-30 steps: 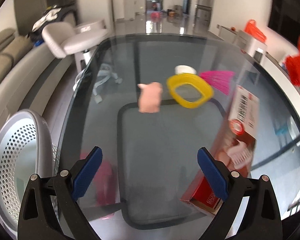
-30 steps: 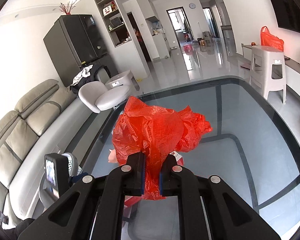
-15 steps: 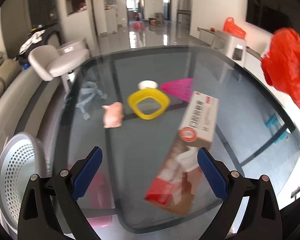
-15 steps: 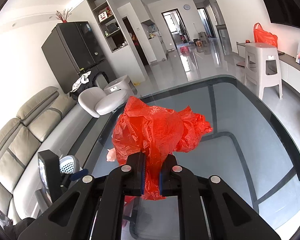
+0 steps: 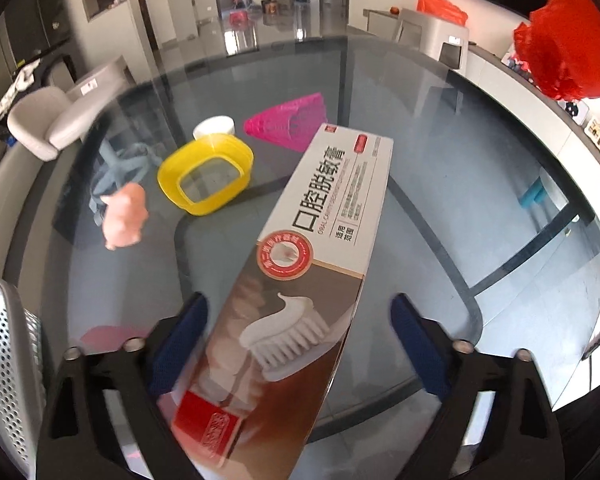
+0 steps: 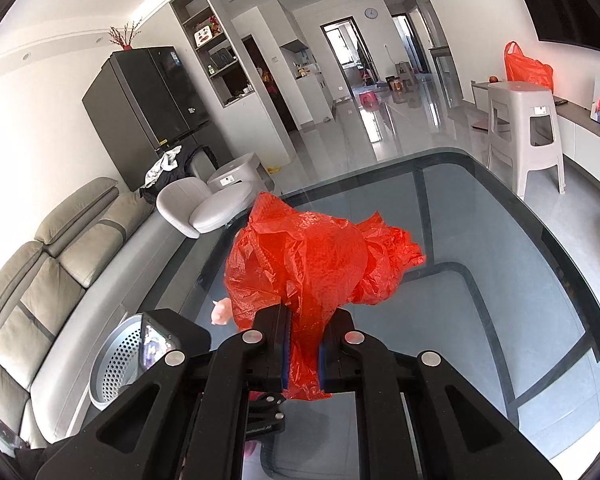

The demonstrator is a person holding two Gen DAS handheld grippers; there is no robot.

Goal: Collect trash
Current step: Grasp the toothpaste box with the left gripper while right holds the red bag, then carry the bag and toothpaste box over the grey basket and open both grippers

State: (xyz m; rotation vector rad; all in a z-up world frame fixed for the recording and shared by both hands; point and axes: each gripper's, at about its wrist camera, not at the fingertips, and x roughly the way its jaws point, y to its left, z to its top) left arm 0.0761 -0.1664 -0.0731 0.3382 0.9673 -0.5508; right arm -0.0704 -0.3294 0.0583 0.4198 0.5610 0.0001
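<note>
A long toothpaste box [image 5: 312, 276] lies on the glass table [image 5: 440, 128], its near end between the fingers of my left gripper [image 5: 300, 344], which is open around it without touching. My right gripper [image 6: 303, 350] is shut on a crumpled red plastic bag [image 6: 320, 264] and holds it above the table; the bag also shows at the upper right of the left wrist view [image 5: 568, 40]. A perforated grey bin [image 5: 8, 368] stands beside the table at the left, also seen in the right wrist view [image 6: 116, 360].
On the table lie a pink pig toy [image 5: 126, 216], a yellow ring-shaped frame [image 5: 206, 176], a white lid [image 5: 215, 126] and a pink mesh piece [image 5: 288, 124]. A sofa [image 6: 40, 276] is at the left, a white stool [image 6: 528, 132] beyond the table.
My left gripper has swung right and forward, so the toothpaste box now lies between its open fingers. The right gripper has stayed shut on the red bag, shifting only slightly.
</note>
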